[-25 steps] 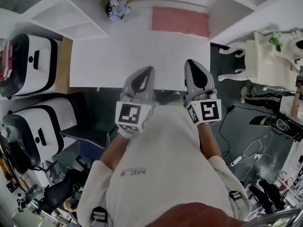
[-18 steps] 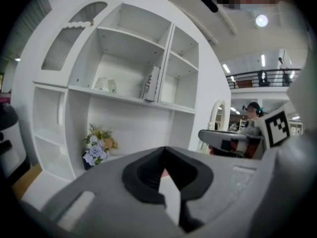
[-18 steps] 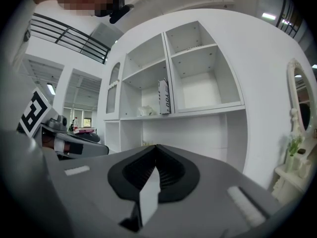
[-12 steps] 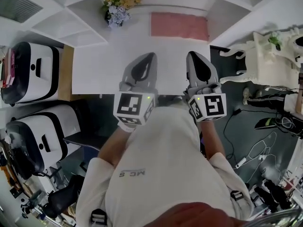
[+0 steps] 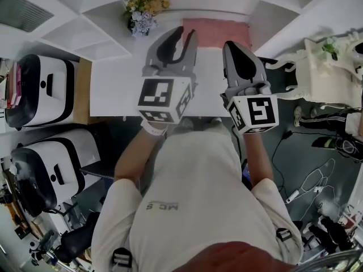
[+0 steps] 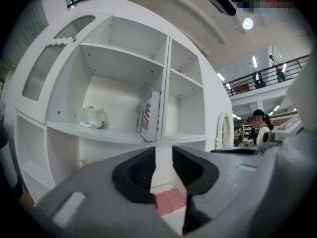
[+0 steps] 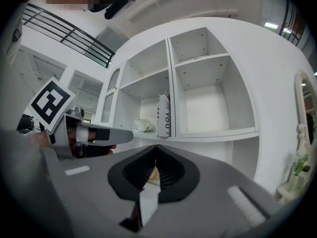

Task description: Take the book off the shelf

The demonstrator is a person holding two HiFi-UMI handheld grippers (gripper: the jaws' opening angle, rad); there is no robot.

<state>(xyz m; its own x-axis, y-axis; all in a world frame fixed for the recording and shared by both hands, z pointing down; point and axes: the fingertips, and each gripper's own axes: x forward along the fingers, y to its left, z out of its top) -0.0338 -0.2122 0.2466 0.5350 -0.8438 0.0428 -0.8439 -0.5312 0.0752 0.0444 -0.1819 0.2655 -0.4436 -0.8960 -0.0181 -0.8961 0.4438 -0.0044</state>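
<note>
On the far left of the white table (image 5: 113,84), by its back edge, is a bunch of yellow and pale blue flowers (image 5: 143,11). Next comes my left tool (image 5: 182,38), lifted over the table and aimed at the shelf (image 6: 114,133). Its jaws are part-way apart and opening, with nothing between them; through the gap I see only a pink cloth (image 6: 168,201) lying on the table at the foot of the shelf.

On a board of the shelf sits a crumpled white thing (image 6: 93,117). To its right, in the same compartment, the book (image 6: 150,115) stands on end, right against the upright divider. Neither tool touches it. The compartment right of the divider holds nothing that I can see.

My right tool (image 5: 233,52) is beside the left one, also pointed at the shelf. Its jaw tips are pressed together and it holds nothing.
</note>
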